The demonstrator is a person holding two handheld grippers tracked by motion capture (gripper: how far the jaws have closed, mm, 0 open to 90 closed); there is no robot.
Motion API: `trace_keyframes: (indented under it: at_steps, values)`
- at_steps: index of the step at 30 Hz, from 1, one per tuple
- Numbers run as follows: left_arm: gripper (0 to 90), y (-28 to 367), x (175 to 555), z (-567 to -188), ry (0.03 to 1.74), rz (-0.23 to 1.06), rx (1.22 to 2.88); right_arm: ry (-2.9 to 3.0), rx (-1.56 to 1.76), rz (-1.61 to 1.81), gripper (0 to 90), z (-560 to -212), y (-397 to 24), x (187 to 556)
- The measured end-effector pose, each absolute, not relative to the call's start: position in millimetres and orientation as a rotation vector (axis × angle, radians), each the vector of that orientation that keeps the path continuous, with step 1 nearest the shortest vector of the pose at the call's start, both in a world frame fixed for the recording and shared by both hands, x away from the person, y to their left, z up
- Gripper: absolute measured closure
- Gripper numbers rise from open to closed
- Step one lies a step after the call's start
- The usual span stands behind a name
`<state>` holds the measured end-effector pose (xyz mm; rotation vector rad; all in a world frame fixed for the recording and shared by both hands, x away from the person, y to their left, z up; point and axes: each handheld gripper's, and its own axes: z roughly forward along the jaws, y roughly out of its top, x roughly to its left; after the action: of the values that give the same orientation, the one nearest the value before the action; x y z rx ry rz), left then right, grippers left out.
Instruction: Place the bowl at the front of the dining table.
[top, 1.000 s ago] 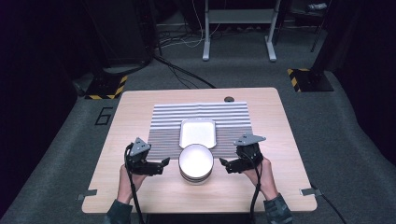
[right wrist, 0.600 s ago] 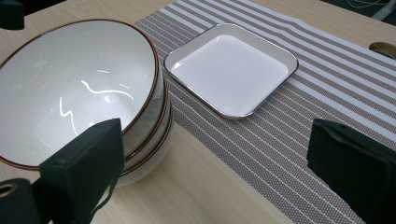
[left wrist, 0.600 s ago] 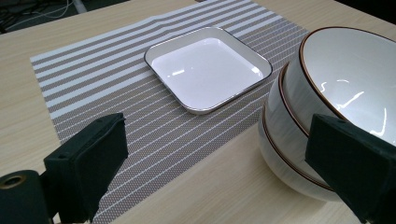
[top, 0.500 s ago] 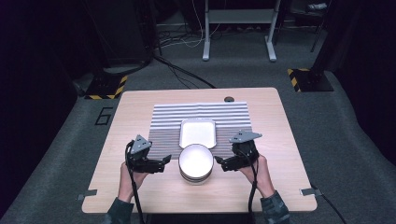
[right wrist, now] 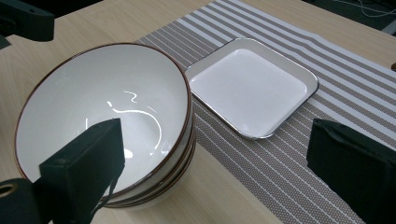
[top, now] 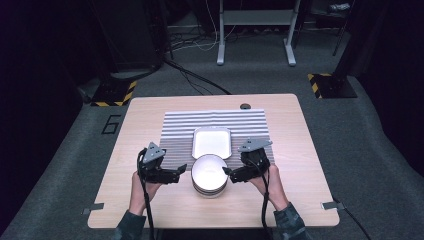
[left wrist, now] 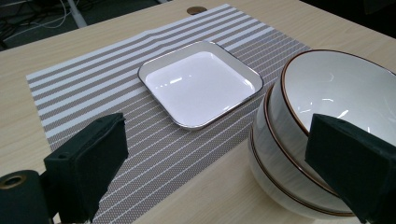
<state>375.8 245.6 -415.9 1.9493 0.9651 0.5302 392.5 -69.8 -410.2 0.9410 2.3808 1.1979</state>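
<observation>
Stack of bowls [top: 209, 175] standing between the two grippers, on bare wood at the near edge of the striped mat [top: 175, 125]. Three bowls nested, as far as the rims can be counted in the left gripper view; white inside, thin brown rim.

Left gripper [top: 176, 171] just beside the stack on its one flank, jaws wide apart, holding nothing. From this gripper's own camera, the stack of bowls [left wrist: 322, 140] lying ahead and to the right, the right jaw already in front of the top rim; touching or not, cannot tell.

Right gripper [top: 231, 174] just beside the opposite flank, jaws also spread wide and empty. In the right gripper view, stack of bowls [right wrist: 105, 119] ahead and to the left, the left jaw overlapping the inside of the top bowl.

Both about equally near, so no clear favourite; the right one maybe a little better lined up over the rim. Round thing, so no long axis to respect: only the rim wall must come between the two jaws.

Square white plate [top: 212, 142] beyond the stack, on the mat, farther from both grippers and untouched.
</observation>
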Motion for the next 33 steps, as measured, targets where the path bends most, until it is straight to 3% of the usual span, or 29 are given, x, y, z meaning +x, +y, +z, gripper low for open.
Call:
trace_keyframes:
  at_steps: [26,33]
  values:
    - [6.3,202,389,-442,0.918,0.372,2.044,2.499,0.908,1.09,3.5,-433,-31,398]
    - [13.3,195,391,-451,0.912,0.342,2.068,2.506,0.922,1.063,7.2,-444,-27,401]
